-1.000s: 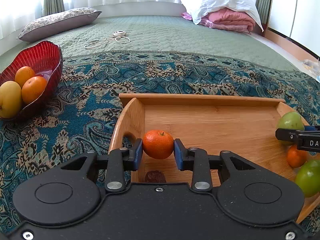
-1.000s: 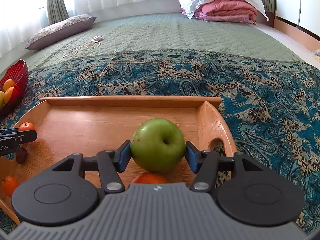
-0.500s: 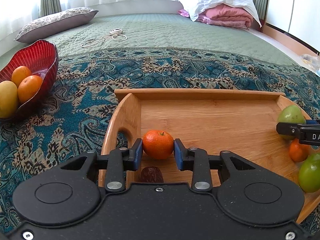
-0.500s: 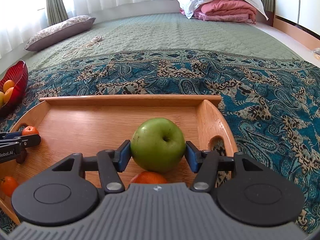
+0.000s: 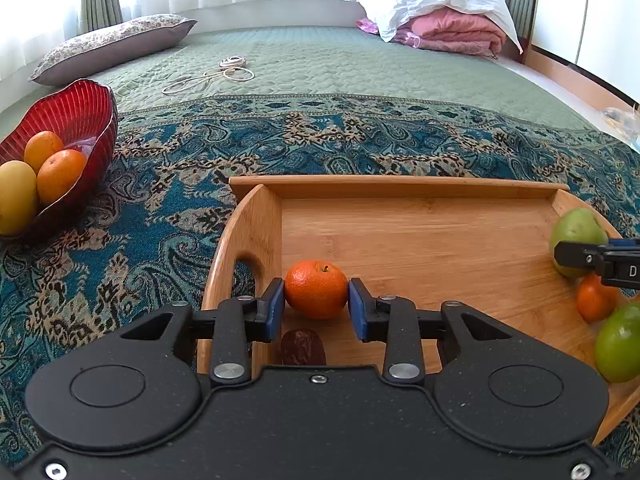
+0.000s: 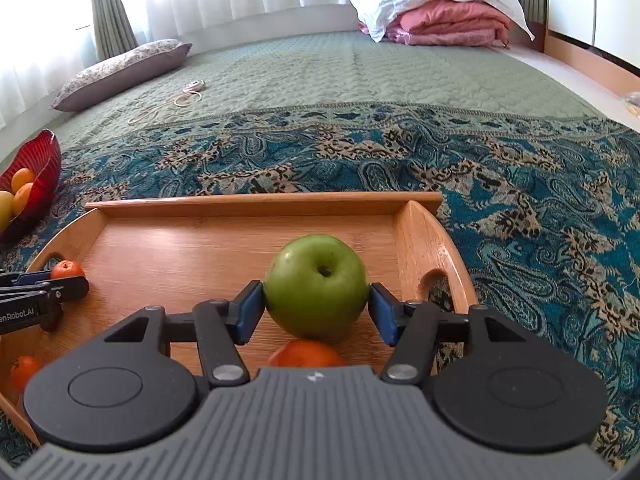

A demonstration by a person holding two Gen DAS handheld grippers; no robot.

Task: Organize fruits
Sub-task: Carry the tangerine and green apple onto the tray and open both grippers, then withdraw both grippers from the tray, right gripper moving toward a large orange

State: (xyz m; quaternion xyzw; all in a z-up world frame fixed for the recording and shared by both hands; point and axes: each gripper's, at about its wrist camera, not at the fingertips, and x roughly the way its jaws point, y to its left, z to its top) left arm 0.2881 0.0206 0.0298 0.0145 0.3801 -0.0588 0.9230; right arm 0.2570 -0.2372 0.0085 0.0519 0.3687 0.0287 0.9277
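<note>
My left gripper (image 5: 316, 308) is shut on a small orange mandarin (image 5: 316, 289) at the left end of the wooden tray (image 5: 400, 186). A dark date (image 5: 303, 347) lies just below it on the tray floor. My right gripper (image 6: 316, 308) is shut on a green apple (image 6: 316, 286) at the tray's (image 6: 260, 200) right end, above another mandarin (image 6: 306, 354). In the left wrist view the right gripper's finger (image 5: 596, 258) crosses that apple (image 5: 576, 232), with a mandarin (image 5: 594, 300) and a second green apple (image 5: 618, 344) beside it.
A red glass bowl (image 5: 76, 108) with oranges and a yellow fruit stands left of the tray on the patterned blue cloth (image 5: 360, 140). A white cable (image 5: 212, 76), a pillow (image 5: 112, 44) and folded bedding (image 5: 440, 12) lie farther back. One more mandarin (image 6: 23, 370) sits at the tray's near left.
The left wrist view has shifted a little, so the tray and bowl sit lower and nearer. Both grippers stay shut on their fruits.
</note>
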